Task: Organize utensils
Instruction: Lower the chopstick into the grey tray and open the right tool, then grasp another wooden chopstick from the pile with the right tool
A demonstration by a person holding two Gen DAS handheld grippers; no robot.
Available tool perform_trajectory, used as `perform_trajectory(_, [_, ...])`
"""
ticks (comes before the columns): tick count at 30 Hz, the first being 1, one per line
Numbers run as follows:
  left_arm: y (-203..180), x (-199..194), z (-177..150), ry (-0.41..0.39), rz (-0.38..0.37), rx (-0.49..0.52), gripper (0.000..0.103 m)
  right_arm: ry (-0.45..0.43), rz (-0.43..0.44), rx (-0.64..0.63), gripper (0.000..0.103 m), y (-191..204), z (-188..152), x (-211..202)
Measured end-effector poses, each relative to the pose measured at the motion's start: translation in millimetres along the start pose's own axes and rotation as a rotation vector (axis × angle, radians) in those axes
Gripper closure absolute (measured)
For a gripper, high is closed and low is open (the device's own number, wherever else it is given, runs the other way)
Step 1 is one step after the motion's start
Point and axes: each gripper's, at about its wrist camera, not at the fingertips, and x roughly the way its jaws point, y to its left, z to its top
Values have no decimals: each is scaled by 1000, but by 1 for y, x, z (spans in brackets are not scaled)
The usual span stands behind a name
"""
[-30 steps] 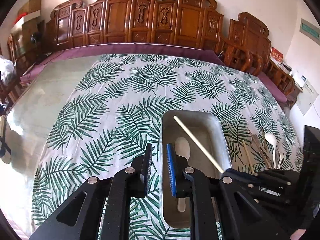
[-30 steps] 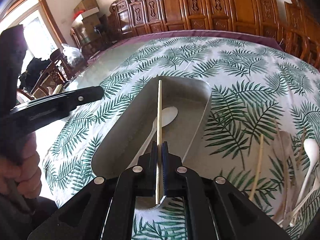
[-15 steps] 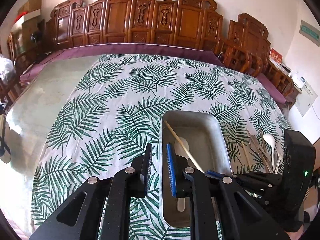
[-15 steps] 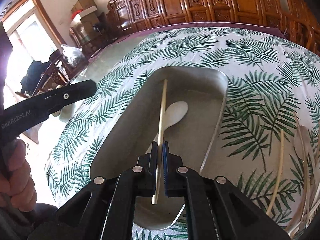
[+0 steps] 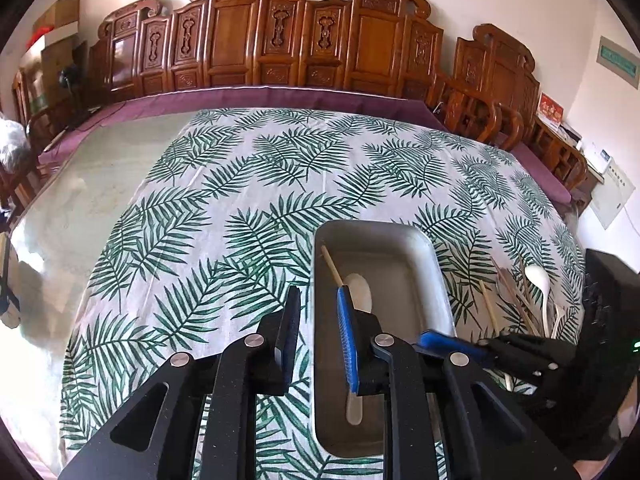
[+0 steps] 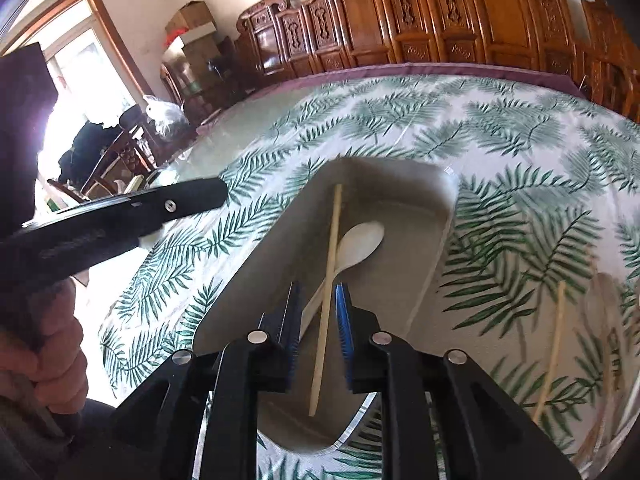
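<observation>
A grey metal tray (image 5: 434,256) (image 6: 400,168) sits on the palm-leaf tablecloth. A white spoon (image 5: 358,288) (image 6: 362,240) lies in it, with a wooden chopstick (image 5: 331,266) (image 6: 332,248) across its handle. My right gripper (image 6: 319,320) hangs low over the tray's near end. Its jaws are opening, and the chopstick lies between the blue pads (image 6: 342,320) without touching them. My left gripper (image 5: 318,328) hovers at the tray's left rim, its jaws opening with nothing between them. It appears as a black bar (image 6: 160,208) in the right wrist view.
Loose utensils lie on the cloth right of the tray: a white spoon (image 5: 538,280), a chopstick (image 5: 488,304) (image 6: 554,344) and wooden pieces. A person's hand (image 6: 40,344) grips the left tool. Carved wooden chairs (image 5: 280,40) line the far side of the table.
My right gripper brought the chopstick down into the tray and parted its jaws, so the stick now lies loose on the spoon. The left gripper has stayed in place.
</observation>
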Motion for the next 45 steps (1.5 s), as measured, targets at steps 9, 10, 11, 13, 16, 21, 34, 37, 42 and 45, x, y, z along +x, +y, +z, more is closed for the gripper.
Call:
perform_trajectory(9, [-40,-1,-1,-19,-54,54,62,-85,-100,-46,83,-40,-6,-85])
perform_trajectory(10, [-46,-1,-1,-18,-63,63,59,-88,-123,-51,83,-47,-10,-94])
perform_trajectory(11, [-51,0,-2,-17,-69,70,58,-90,-152,-58,83,-55,-15,-103])
perform_trajectory(13, [-65,2,-5,-12,-86,89,53,-91,-201,-68,83,-66,-22,-113])
perform_trajectory(16, [-84,5,-11,-2,-106,123,51,-89,-267,-61,83,-91,-35,-124])
perform_trajectory(21, [-111,11,-23,14,-125,163,46,-76,-316,-7,83,-129,-57,-122])
perform_trajectory(34, [-153,23,-51,46,-149,237,46,57,-252,-26,83,-140,-73,-81])
perform_trajectory(37, [-155,26,-53,54,-150,241,46,76,-245,-26,84,-142,-74,-78])
perform_trajectory(42, [-161,27,-57,62,-154,254,46,114,-260,-36,84,-137,-74,-77])
perform_trajectory(45, [-163,29,-59,68,-152,263,46,132,-273,-42,84,-135,-74,-78])
